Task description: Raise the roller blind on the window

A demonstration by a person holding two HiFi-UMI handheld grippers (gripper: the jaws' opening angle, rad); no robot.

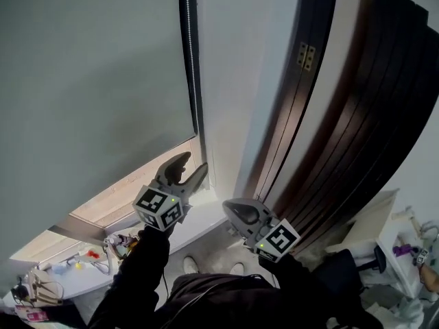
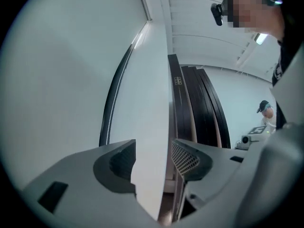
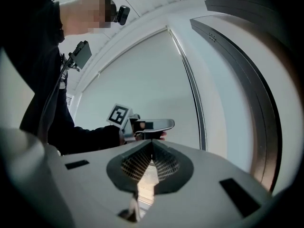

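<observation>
The grey roller blind (image 1: 89, 81) covers most of the window, and its lower edge hangs above a lit strip of glass (image 1: 130, 194). A bead chain (image 1: 193, 60) runs down the dark frame at the blind's right edge. My left gripper (image 1: 188, 166) stands open just below the blind's lower right corner, close to the chain's lower end, with nothing between its jaws. In the left gripper view, the left gripper (image 2: 153, 151) shows only the white wall strip through its gap. My right gripper (image 1: 230, 208) is shut and empty, low and to the right of the left one. The right gripper view looks past the right gripper (image 3: 152, 144) at the blind (image 3: 142, 89).
Dark wooden folded panels (image 1: 357, 115) with a brass hinge (image 1: 306, 55) stand to the right, past a white wall strip (image 1: 240, 81). The white sill (image 1: 206, 218) lies under the grippers. A cluttered surface (image 1: 41, 279) is at the lower left. A person in a cap (image 2: 266, 110) stands far off.
</observation>
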